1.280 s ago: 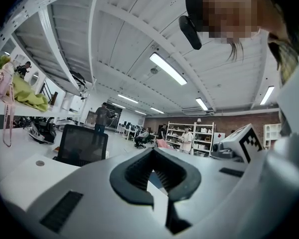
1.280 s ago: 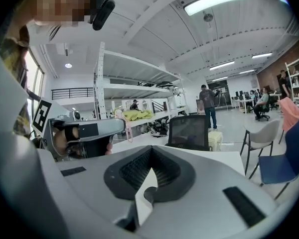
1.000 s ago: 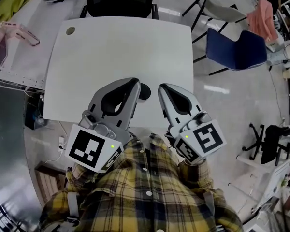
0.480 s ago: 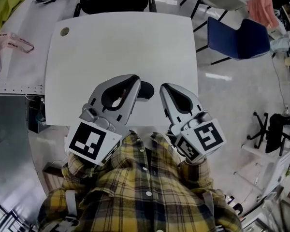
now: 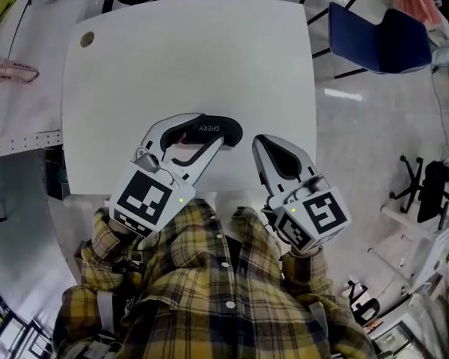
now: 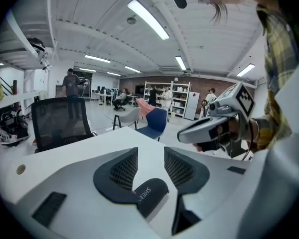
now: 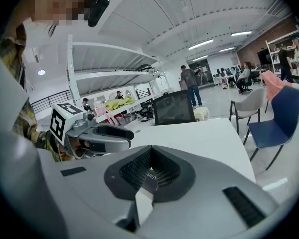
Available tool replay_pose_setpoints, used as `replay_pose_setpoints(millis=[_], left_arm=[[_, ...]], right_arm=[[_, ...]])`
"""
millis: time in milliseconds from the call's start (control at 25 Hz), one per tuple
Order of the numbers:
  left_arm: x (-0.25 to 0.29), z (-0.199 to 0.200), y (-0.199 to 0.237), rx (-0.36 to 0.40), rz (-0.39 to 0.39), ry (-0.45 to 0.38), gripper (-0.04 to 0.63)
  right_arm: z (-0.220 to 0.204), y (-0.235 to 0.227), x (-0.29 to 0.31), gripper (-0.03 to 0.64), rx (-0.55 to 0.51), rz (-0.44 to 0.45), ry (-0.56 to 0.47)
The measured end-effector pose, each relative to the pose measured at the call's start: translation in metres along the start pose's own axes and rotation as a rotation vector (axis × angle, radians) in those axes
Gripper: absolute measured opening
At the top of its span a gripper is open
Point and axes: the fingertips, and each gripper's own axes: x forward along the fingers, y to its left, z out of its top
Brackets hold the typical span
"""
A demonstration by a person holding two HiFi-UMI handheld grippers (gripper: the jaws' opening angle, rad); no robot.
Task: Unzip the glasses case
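Glasses case (image 5: 223, 132): dark, smooth, rounded oblong shell with pale lettering on top. Lies on the near part of the table, at the left gripper's tips.
Table (image 5: 194, 58): white, matte, flat slab with rounded corners.
Left gripper (image 6: 151, 158): grey moulded shell. Jaws partly apart and have just been opening. One end of the case sits low between them. Can't tell if the pads still touch it; looks loose.
Right gripper (image 7: 147, 153): same grey shell, just right of the case. Jaws closed tip to tip, gripping nothing.
Pads (image 6: 123, 169): black, cross-hatched, curved.
Grommet (image 5: 87, 39): small round cap at the table's far left corner.
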Motion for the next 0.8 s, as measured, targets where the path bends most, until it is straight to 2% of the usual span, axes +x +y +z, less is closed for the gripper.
replay_pose_setpoints(millis=[320, 440, 640, 800], left_arm=[[0.038, -0.064, -0.002, 0.108, -0.13, 0.22, 0.224], [0.051, -0.09, -0.003, 0.188, -0.175, 0.302, 0.261], [0.07, -0.129, 0.003, 0.327, -0.238, 0.424, 0.287], [0.077, -0.155, 0.004, 0.403, -0.271, 0.513, 0.306]], right_arm=[[-0.041, -0.022, 0.013, -0.002, 0.066, -0.021, 0.082], [-0.056, -0.028, 0.017, -0.002, 0.079, -0.023, 0.118], [-0.077, -0.036, 0.027, -0.002, 0.113, -0.015, 0.148], [-0.093, -0.035, 0.027, -0.002, 0.135, -0.014, 0.176]])
